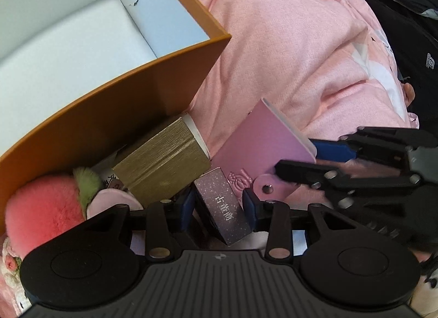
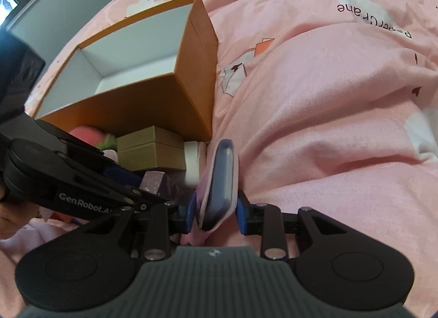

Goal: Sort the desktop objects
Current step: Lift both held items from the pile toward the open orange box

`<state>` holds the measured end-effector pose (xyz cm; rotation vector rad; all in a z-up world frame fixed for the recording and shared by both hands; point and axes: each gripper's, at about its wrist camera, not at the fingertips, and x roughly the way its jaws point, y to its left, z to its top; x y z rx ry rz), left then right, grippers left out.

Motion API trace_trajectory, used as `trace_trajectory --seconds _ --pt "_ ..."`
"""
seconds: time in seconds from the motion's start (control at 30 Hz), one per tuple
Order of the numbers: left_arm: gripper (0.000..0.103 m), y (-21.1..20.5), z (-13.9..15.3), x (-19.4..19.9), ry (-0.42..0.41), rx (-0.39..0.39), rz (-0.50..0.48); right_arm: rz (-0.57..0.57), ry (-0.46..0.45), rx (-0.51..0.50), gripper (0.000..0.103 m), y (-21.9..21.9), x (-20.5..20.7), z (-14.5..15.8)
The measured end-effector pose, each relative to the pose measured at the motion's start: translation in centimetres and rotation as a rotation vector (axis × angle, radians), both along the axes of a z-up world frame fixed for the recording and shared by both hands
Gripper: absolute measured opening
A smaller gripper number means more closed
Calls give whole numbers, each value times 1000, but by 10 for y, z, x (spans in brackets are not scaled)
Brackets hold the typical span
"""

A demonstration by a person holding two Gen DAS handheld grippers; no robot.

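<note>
The left claw (image 1: 219, 205) straddles a small purple box (image 1: 223, 205), pads not clearly pressing; light, stiff, best taken across its narrow sides. The right claw (image 2: 215, 212) loosely brackets a pink wallet (image 2: 220, 181), soft and slippery, beside the orange box (image 2: 153, 104) on the bed

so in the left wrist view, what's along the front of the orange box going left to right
pink plush peach → gold box → purple sparkly box → pink notebook → right gripper
</note>
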<state>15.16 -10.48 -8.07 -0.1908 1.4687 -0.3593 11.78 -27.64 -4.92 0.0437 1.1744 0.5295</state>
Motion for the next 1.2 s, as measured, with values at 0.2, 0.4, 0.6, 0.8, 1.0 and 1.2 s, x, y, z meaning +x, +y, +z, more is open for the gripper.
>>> trace_trajectory --seconds 0.2,0.4,0.6,0.8,1.0,1.2 --pt "44 -7 -2 0 -20 10 -7 -40 31 14 33 -2 13 -1" --pt "44 -12 0 -8 -44 31 -66 -5 27 -16 25 9 6 -1" --pt "41 -9 2 -10 -60 16 -58 -29 44 -24 22 4 -6 0" --pt "28 3 19 -19 -136 -11 -24 -54 10 -7 18 4 -16 19" --pt "26 35 53 -34 -224 -81 37 -55 -62 -22 17 12 -21 45" --pt "26 75 94 -44 -281 -137 103 -16 -172 -7 17 35 -22 83"
